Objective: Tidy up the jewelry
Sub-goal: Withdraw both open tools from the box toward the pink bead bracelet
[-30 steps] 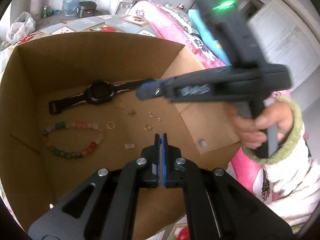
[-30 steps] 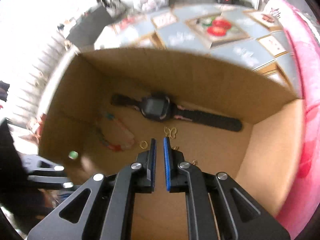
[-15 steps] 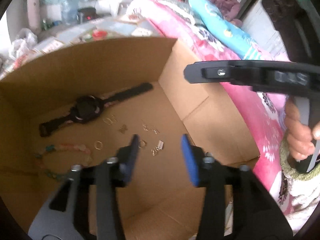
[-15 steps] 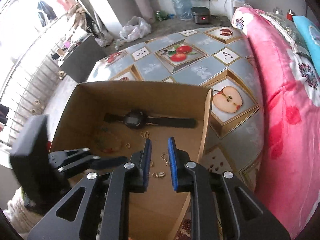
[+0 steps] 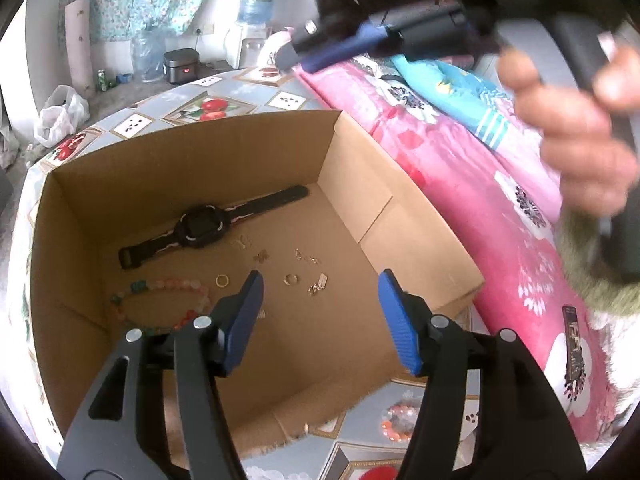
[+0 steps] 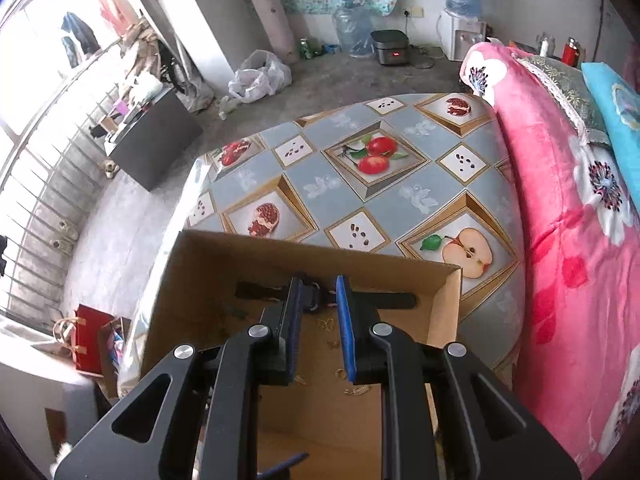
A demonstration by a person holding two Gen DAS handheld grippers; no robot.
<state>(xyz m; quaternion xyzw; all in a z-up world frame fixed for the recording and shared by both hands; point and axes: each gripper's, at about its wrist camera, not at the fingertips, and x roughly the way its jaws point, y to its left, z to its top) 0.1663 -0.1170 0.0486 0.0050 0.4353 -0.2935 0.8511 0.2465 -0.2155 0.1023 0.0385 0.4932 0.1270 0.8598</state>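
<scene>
An open cardboard box (image 5: pixel 128 152) sits on the table. On its floor lie a black wristwatch (image 5: pixel 200 226), a pastel bead bracelet (image 5: pixel 160 304), two gold rings (image 5: pixel 222 279) and several small gold earrings (image 5: pixel 312 258). My left gripper (image 5: pixel 320 312) is open and empty, raised above the box floor. My right gripper (image 6: pixel 318 320) is open a little and empty, high above the box (image 6: pixel 248 252); the watch (image 6: pixel 396 300) shows partly behind its fingers. The right gripper also shows at the top of the left wrist view (image 5: pixel 332 46).
The table carries a fruit-patterned cloth (image 6: pixel 372 160). A pink floral blanket (image 6: pixel 568 220) lies to the right. Another bead bracelet (image 5: pixel 396 420) lies on the cloth outside the box's near edge. The floor beyond holds bottles and a bag.
Both grippers have risen up and away from the box floor. The left gripper went from shut to wide open. The right gripper opened slightly.
</scene>
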